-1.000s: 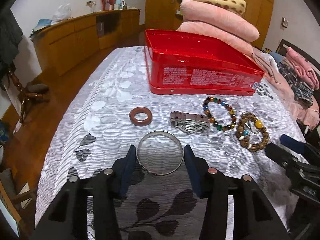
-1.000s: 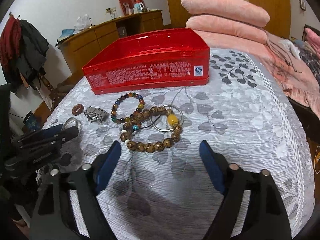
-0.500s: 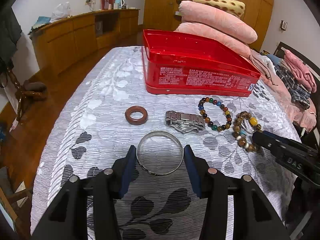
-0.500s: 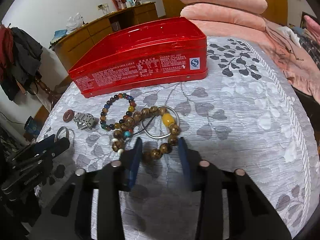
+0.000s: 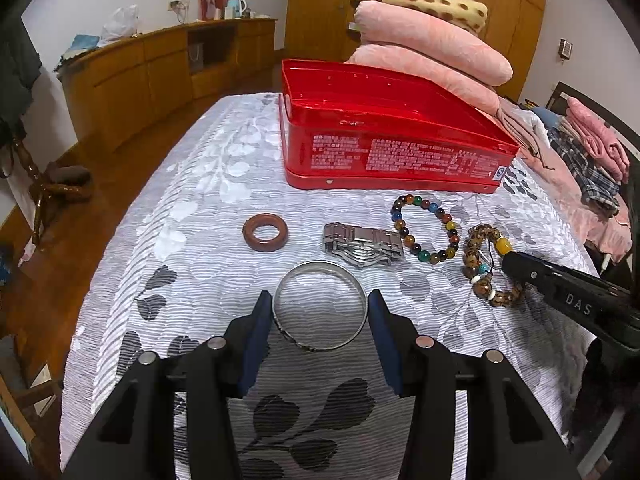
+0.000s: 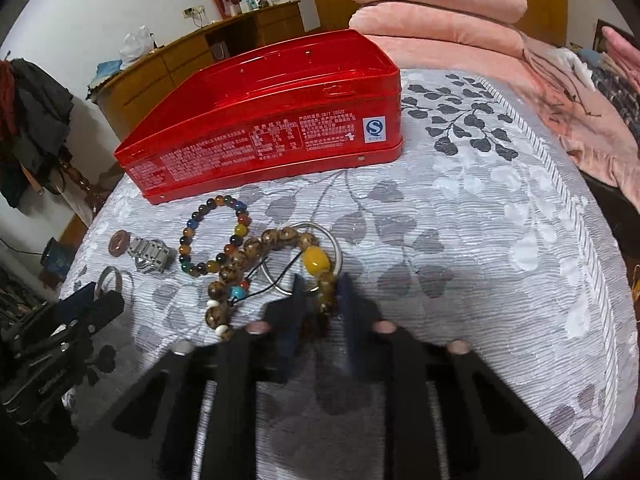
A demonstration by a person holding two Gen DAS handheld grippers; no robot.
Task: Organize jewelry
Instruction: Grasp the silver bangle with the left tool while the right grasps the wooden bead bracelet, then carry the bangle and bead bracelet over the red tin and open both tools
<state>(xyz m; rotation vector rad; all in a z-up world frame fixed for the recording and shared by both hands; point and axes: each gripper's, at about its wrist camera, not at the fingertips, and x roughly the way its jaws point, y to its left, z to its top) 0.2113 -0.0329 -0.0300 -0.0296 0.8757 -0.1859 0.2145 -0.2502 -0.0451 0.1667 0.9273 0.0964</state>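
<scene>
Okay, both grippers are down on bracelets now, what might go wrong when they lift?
The brown bead bracelet in the right gripper lies over a thin silver ring and touches the multicolored bracelet; its black cord may snag and drag them. The left gripper only brackets the silver bangle, so the smooth band may slip. The red tin looks closed.

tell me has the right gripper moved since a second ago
Yes. The right gripper has moved forward toward the red tin and narrowed its jaws around the brown bead bracelet, which earlier lay ahead of its open fingers.
</scene>
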